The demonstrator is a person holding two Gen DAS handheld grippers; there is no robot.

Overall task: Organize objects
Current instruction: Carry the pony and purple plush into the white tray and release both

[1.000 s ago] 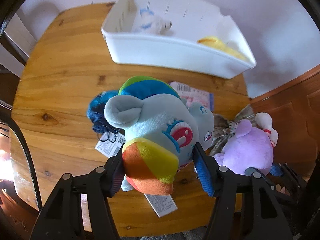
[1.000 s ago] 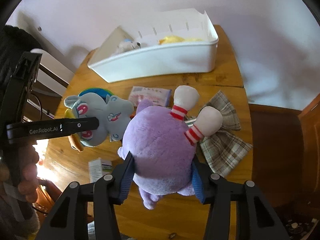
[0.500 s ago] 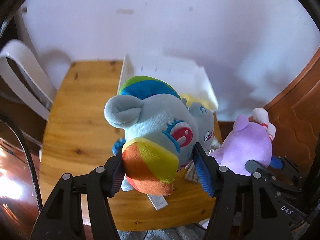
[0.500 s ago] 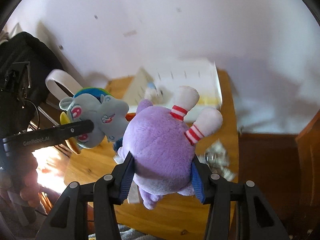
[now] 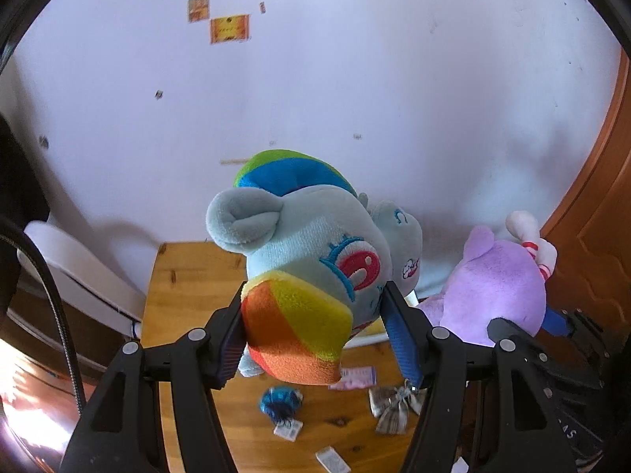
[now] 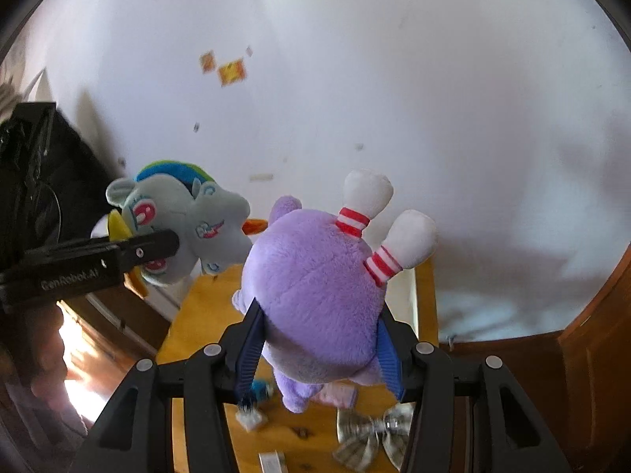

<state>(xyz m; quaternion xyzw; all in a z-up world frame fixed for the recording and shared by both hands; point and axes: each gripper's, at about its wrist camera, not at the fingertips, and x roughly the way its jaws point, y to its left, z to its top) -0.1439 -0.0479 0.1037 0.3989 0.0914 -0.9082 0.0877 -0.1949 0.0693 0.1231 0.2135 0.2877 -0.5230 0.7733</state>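
Note:
My left gripper [image 5: 313, 331] is shut on a grey-blue pony plush with a rainbow mane [image 5: 315, 260], held high above the wooden table [image 5: 185, 283]. My right gripper [image 6: 319, 339] is shut on a purple plush with white, red-striped feet [image 6: 315, 291], also held high. The purple plush shows at the right of the left wrist view [image 5: 501, 287]; the pony and the left gripper show at the left of the right wrist view [image 6: 185, 228]. The white bin is mostly hidden behind the plushes; a strip of it [image 6: 404, 295] shows beside the purple plush.
Far below on the table lie a blue yarn ball with a tag [image 5: 280, 404], a pink packet [image 5: 357, 378], a plaid bow [image 5: 396, 410] and a small white box [image 5: 331, 459]. A white wall [image 5: 355, 98] fills the background, a wooden door [image 5: 599, 213] stands at right.
Both grippers have risen well above the table with their plushes still clamped. The table and bin now sit far below, and the wall fills most of both views.

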